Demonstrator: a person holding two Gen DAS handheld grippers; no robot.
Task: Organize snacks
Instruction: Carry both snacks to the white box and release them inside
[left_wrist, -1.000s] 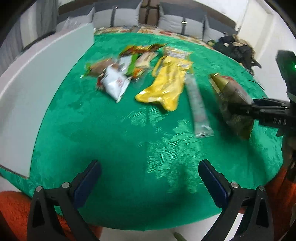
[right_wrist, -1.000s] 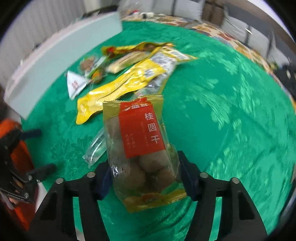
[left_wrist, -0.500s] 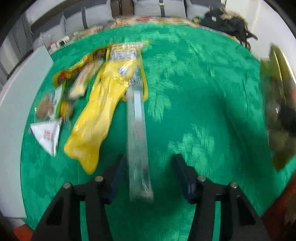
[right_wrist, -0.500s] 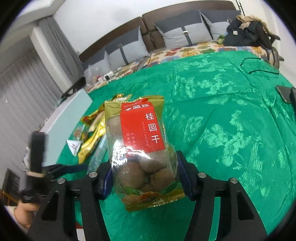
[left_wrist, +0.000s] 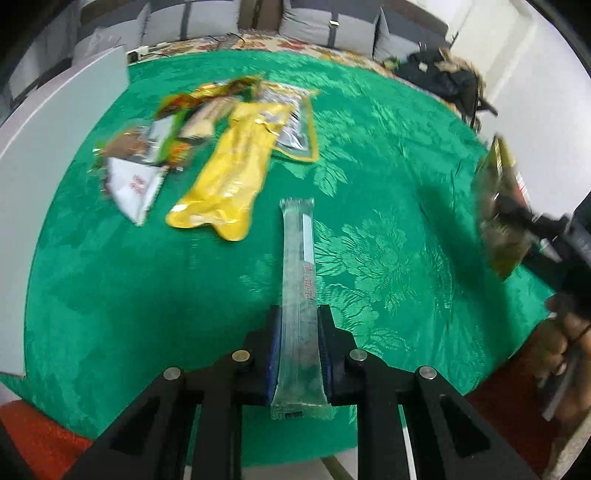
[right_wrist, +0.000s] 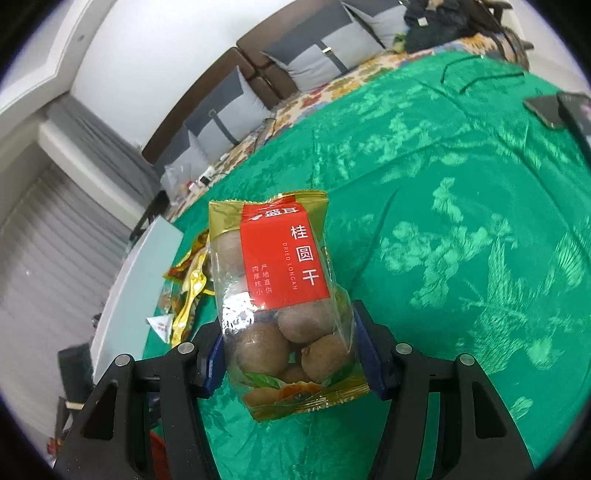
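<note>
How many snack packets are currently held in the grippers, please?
2. The long clear packet is clamped in the left gripper; the dried longan bag is held in the right gripper. The other packets lie on the green cloth.

The left claw (left_wrist: 298, 332) is built of matte black plastic: two angular arms with triangular cut-outs, each carrying a pair of round silver screw heads on top. Blue pads (left_wrist: 274, 354) line the inner faces of its fingers. The right claw (right_wrist: 291, 347) has the same make, black linkages with silver screws and blue pads (right_wrist: 212, 365) on the inner faces. Behind the right claw in the left wrist view, a hand (left_wrist: 565, 354) wraps a black handle; a thin dark band crosses it.
</note>
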